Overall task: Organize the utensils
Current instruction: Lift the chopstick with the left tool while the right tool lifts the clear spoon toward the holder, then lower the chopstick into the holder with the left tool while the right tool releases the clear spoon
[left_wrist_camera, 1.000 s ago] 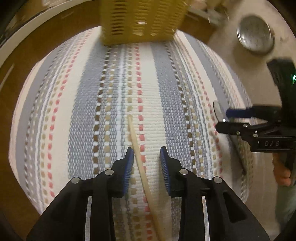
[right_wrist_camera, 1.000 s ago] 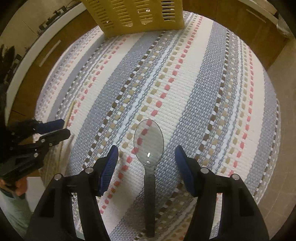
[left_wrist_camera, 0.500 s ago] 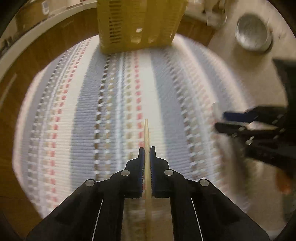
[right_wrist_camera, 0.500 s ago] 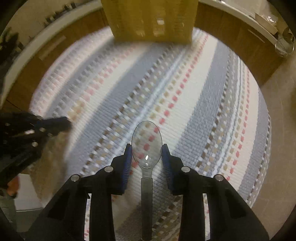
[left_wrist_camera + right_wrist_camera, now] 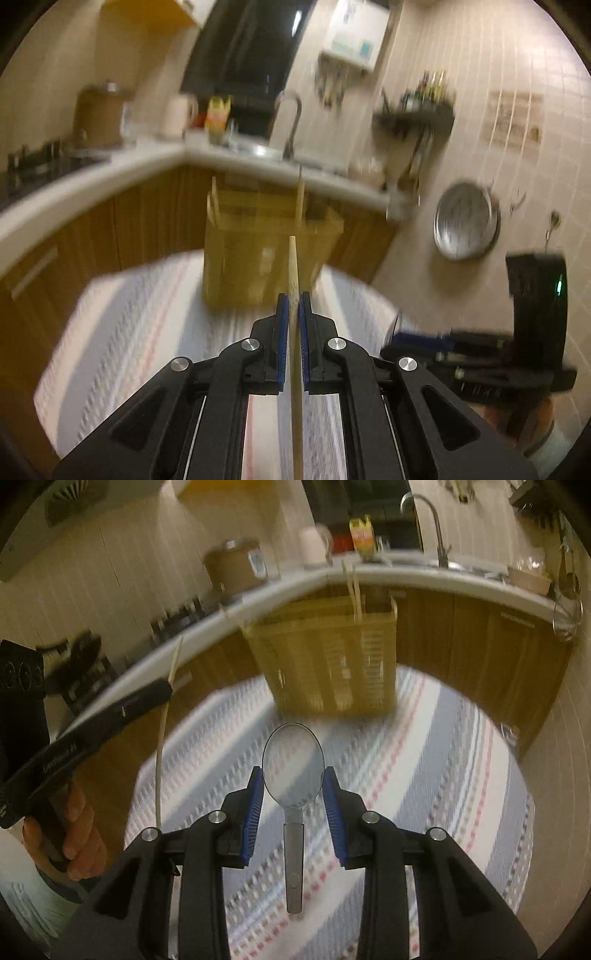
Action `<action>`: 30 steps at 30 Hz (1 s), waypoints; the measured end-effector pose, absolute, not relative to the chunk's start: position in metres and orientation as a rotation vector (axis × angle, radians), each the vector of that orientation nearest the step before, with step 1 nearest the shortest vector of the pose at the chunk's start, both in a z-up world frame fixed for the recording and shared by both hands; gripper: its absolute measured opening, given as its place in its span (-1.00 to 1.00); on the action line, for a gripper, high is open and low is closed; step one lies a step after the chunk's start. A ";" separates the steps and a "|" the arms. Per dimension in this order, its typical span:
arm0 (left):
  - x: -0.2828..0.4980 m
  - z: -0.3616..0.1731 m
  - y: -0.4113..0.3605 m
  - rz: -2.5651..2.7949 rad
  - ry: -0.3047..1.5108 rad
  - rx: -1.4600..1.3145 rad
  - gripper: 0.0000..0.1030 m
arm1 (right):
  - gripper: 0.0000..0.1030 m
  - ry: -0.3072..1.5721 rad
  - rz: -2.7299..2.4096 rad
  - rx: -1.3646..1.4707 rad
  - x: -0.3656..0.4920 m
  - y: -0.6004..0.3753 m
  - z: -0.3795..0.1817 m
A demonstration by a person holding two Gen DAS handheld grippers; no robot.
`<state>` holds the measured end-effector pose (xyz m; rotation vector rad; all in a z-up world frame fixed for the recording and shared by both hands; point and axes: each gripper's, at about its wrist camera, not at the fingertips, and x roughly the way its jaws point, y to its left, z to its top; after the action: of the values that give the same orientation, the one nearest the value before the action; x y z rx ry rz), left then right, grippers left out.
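Note:
My left gripper (image 5: 291,299) is shut on a pale wooden chopstick (image 5: 293,269), lifted off the striped mat (image 5: 122,321) and pointing at the yellow slotted basket (image 5: 255,258). My right gripper (image 5: 293,775) is shut on a clear plastic spoon (image 5: 293,771), bowl forward, lifted above the mat (image 5: 424,775) in front of the basket (image 5: 325,661). Chopsticks (image 5: 352,587) stand in the basket. The left gripper (image 5: 110,709) with its chopstick (image 5: 159,753) shows at the left of the right wrist view. The right gripper (image 5: 461,354) shows at the right of the left wrist view.
A wooden cabinet under a white counter (image 5: 461,579) curves behind the basket, with a sink tap (image 5: 291,122), a kettle (image 5: 314,546) and a pot (image 5: 236,565) on it. A round metal lid (image 5: 465,221) hangs on the tiled wall at the right.
Both grippers closed on their utensils, the left on the chopstick and the right on the spoon, then lifted off the mat and tilted up toward the basket.

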<state>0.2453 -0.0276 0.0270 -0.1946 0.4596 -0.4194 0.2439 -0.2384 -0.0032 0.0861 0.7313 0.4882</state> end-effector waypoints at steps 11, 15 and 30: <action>0.265 0.120 -0.020 -0.345 0.099 -0.233 -0.93 | -0.43 0.483 0.475 0.161 0.293 -0.251 0.071; 0.293 0.138 -0.015 -0.295 0.007 -0.267 -0.93 | -0.43 0.436 0.461 0.160 0.317 -0.249 0.087; 0.352 0.149 0.005 -0.183 -0.111 -0.300 -0.93 | -0.43 0.294 0.408 0.101 0.370 -0.243 0.111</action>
<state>0.3516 0.0051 0.1492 -0.3001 -0.1107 -0.1833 0.3696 -0.2429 0.1108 0.1012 0.2936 0.4085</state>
